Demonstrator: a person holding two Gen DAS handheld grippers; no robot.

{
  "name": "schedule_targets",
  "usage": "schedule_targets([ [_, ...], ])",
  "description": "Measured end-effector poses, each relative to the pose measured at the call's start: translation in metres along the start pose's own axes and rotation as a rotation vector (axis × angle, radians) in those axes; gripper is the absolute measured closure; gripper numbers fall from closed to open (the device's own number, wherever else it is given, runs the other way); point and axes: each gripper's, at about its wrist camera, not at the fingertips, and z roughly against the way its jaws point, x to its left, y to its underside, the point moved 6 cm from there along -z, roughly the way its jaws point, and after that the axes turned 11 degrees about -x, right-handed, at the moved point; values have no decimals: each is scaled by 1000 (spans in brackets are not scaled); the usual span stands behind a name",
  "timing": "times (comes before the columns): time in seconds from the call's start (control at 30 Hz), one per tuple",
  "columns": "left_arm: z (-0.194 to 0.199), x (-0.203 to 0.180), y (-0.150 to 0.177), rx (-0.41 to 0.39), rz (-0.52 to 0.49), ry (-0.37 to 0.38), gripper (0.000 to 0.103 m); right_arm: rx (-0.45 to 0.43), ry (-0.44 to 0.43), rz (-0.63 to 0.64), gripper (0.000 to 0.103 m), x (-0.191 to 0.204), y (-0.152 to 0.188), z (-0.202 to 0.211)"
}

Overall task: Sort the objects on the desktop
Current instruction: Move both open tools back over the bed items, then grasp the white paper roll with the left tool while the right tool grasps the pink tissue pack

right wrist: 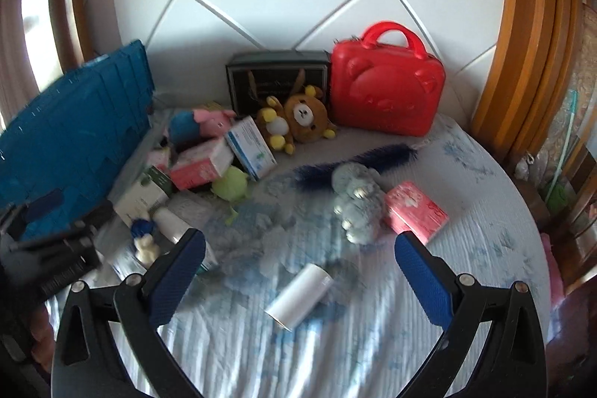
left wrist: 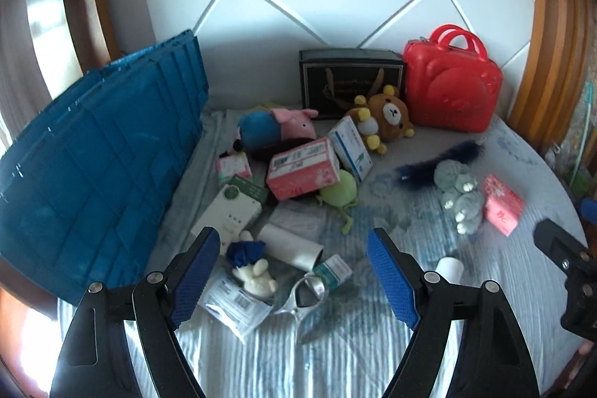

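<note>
Right wrist view: right gripper [right wrist: 300, 250] held low over the bedspread [right wrist: 466, 196], blue-padded jaws spread wide, nothing between them. White roll [right wrist: 298, 301] lies on its side just beyond the fingertips, between the two jaws; long axis runs from near left to far right, near end open, body plain white, somewhat blurred.

Left wrist view: left gripper [left wrist: 293, 247] likewise low, jaws wide apart, gripping nothing. Second white tube [left wrist: 291, 247] lies between the fingertips, long axis far left to near right.

Far right: red case [right wrist: 386, 92] upright against the wall, handle up. Beside it, left: black box [right wrist: 276, 77]. Left: blue crate [left wrist: 97, 166], tilted. Centre: brown bear plush [right wrist: 306, 118], grey plush [right wrist: 358, 200], pink packet [right wrist: 414, 211] just right of the grey plush.
</note>
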Motion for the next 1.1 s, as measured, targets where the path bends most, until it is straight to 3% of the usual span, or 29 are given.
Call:
schedule_targets([
  [0.2, -22, -20, 28, 61, -42, 63, 22, 115, 91, -45, 0, -34, 51, -16],
  [0.47, -46, -101, 72, 171, -128, 179, 22, 221, 122, -70, 0, -77, 98, -32],
  [0.6, -63, -134, 89, 206, -126, 145, 22, 245, 100, -64, 0, -110, 105, -54],
  [0.83, -95, -186, 115, 268, -95, 64, 22, 300, -37, 23, 0, -147, 112, -105],
  [1.0, -111, -198, 127, 315, -87, 18, 22, 351, -109, 44, 0, -155, 128, -127],
  [1.1, -120, -207, 134, 334, -108, 44, 22, 367, -106, 29, 0, -160, 136, -132],
])
